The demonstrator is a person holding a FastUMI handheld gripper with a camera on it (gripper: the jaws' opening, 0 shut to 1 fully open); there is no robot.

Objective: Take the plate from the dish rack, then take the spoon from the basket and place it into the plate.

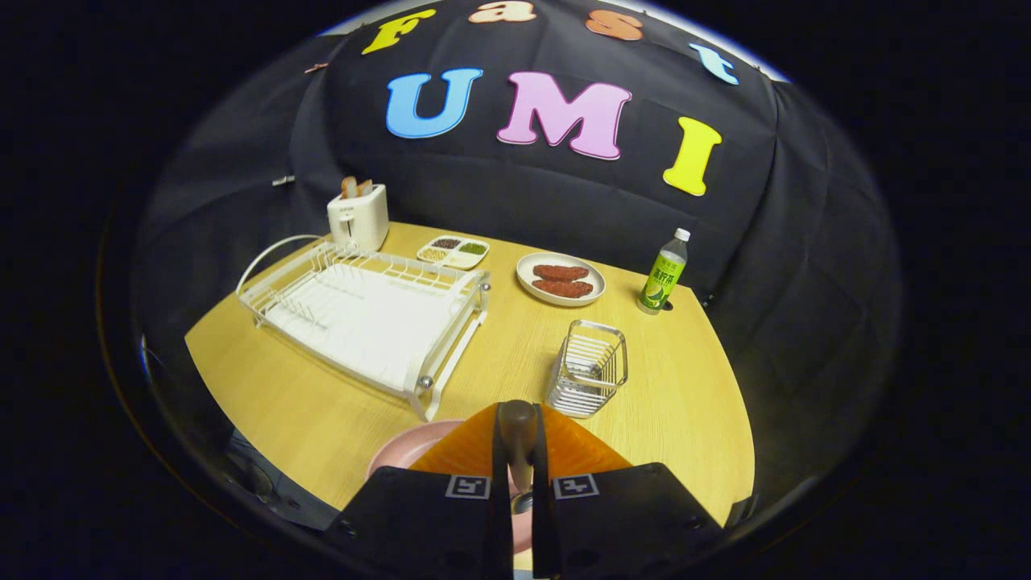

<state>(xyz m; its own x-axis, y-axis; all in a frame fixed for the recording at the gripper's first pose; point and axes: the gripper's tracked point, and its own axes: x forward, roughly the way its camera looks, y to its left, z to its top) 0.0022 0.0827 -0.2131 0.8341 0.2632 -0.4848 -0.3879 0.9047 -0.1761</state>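
Claw (517, 471): two orange fingers (459, 451) are seen pressed close together, clamped on the spoon (517, 435), whose dark handle end stands up between them while a small metallic part shows lower in the narrow gap.

Plate (403, 455): pink, seen directly under the fingers on the near part of the table, mostly covered by them; its rim is exposed to the left of the left finger. It is out of the rack.

Table (322, 403): light wood, spread ahead of the claw.

Basket (590, 369): wire, square-mouthed, set just ahead of the fingers and slightly right.

Dish rack (366, 310): white wire over a white tray, placed ahead and to the left, near the plate's far side.

Toaster (358, 216): white, with bread slices in its slots, found beyond the rack at the far left.

Divided dish (453, 251): four compartments of small foods, located beyond the rack, right of the toaster.

Oval plate (561, 279): white, bearing two brown pieces, set well beyond the basket.

Bottle (664, 274): green-labelled, white-capped, upright, positioned far ahead and to the right.
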